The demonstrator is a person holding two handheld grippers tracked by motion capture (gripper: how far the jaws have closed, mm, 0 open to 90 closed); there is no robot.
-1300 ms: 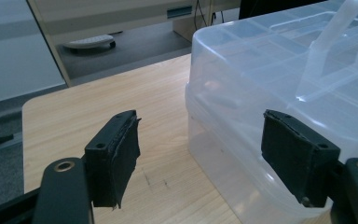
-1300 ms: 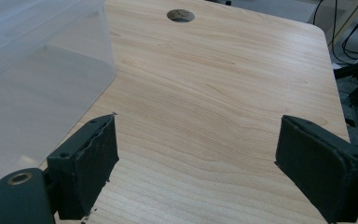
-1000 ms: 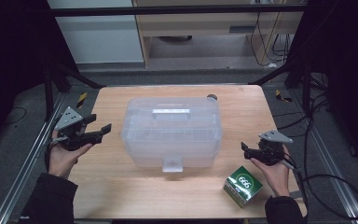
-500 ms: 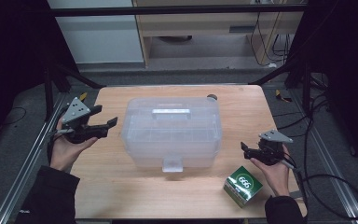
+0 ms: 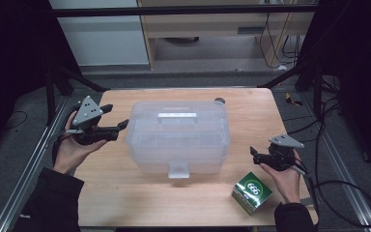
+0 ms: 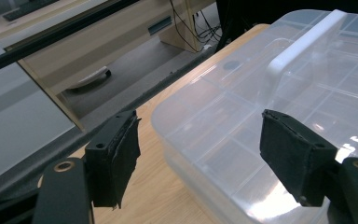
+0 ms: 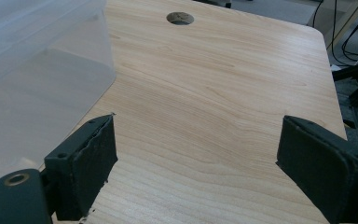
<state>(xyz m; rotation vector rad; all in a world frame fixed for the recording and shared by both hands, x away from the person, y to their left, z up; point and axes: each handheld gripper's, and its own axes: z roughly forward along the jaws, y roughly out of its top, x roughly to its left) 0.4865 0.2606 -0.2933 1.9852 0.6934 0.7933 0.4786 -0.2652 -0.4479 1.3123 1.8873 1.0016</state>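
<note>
Layout around the storage box (image 5: 178, 137) on the table (image 5: 125, 193)

The box sits mid-table. The left gripper (image 5: 111, 118) is just beside its left end, the right gripper (image 5: 254, 153) near its right side, a small carton (image 5: 251, 192) right and in front, a table hole (image 7: 180, 18) behind its far right corner.

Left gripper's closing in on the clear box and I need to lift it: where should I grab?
Probably the white handle on the box lid, from above. It is a raised bar across the top, narrow enough for the open left gripper; the box walls look too wide to span.
</note>
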